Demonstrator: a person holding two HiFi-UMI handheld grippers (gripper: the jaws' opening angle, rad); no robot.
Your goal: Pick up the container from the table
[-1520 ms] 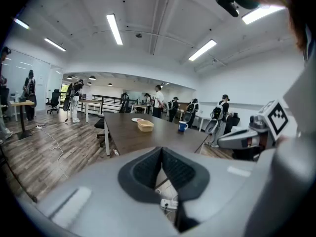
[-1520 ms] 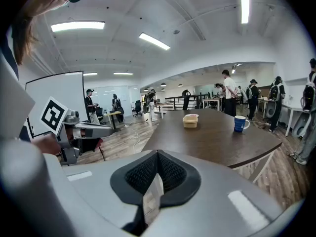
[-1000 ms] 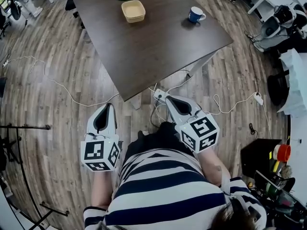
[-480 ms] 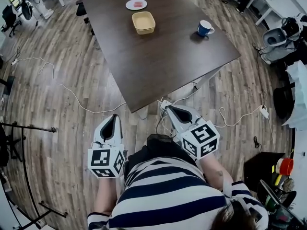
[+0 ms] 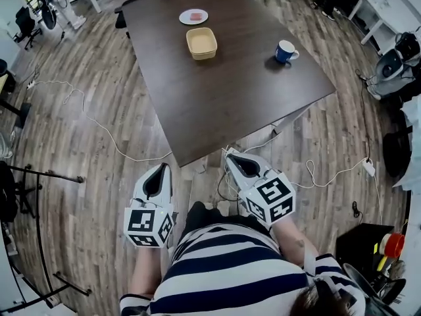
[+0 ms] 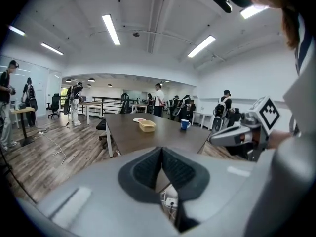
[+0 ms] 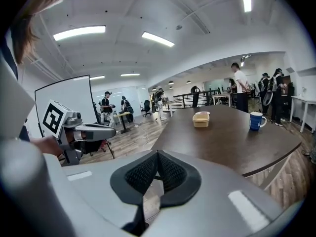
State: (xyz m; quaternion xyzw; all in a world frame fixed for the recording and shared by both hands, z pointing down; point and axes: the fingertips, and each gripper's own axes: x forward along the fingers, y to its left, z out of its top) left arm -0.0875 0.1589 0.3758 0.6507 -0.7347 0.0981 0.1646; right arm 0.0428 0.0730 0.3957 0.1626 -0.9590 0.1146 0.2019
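A tan rectangular container (image 5: 201,43) sits on the far part of the dark brown table (image 5: 223,91); it also shows small in the left gripper view as the container (image 6: 147,126) and in the right gripper view as the container (image 7: 201,119). My left gripper (image 5: 160,168) is shut and empty, held low over the floor short of the table's near corner. My right gripper (image 5: 228,153) is shut and empty too, just below the near table edge. Both are far from the container.
A blue mug (image 5: 285,51) stands at the table's right side, and a white plate (image 5: 193,16) with something pink lies beyond the container. White cables and a power strip (image 5: 197,168) lie on the wood floor by the table leg. Several people stand in the background.
The head view has shifted so the table and its objects sit lower and nearer in frame. Both grippers stay shut, close to the body, and look slightly lower in the picture.
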